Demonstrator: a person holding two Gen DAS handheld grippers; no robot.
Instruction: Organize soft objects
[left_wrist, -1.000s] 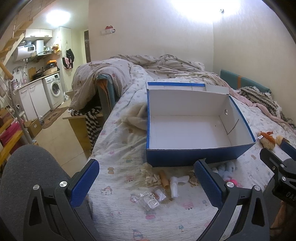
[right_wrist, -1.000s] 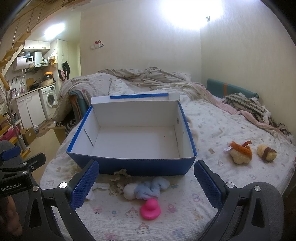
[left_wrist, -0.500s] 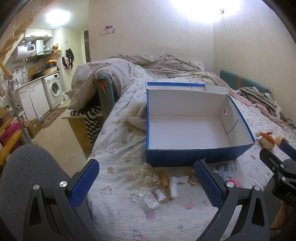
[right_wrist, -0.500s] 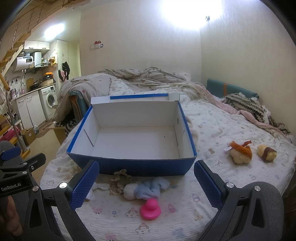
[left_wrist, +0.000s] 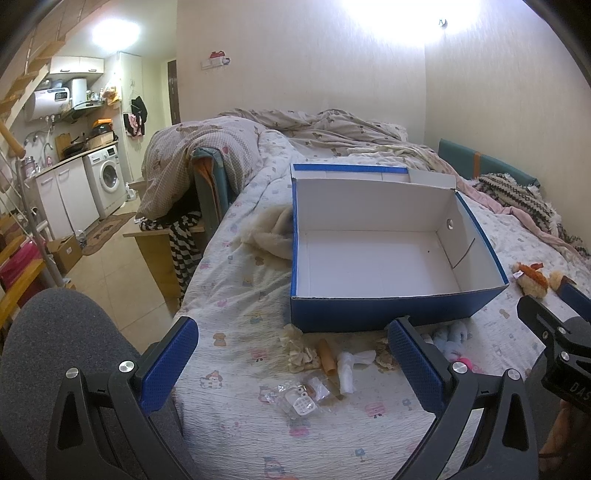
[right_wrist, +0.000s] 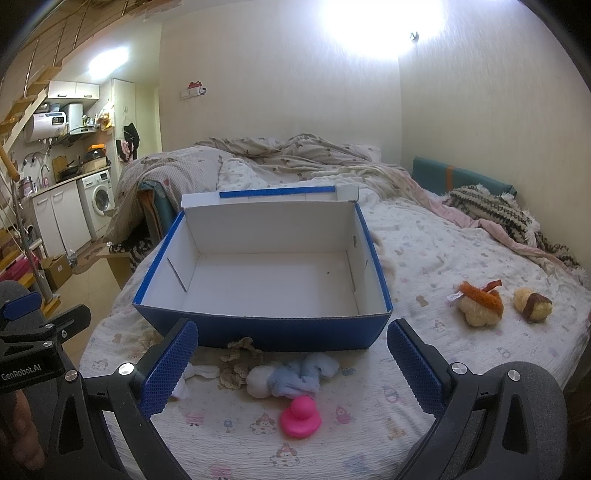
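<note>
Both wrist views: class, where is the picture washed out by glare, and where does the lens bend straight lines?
Left wrist view: the lamp on the wall burns out to white, and the box edges bow outward. Right wrist view: the same lamp glares, the corners go black, and the staircase curves at the frame edge.

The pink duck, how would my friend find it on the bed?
Find the blue box on the bed. Just in front of it lies a pale heap of soft things; the duck sits nearest the camera. It is the only bright pink, smooth toy there.
</note>
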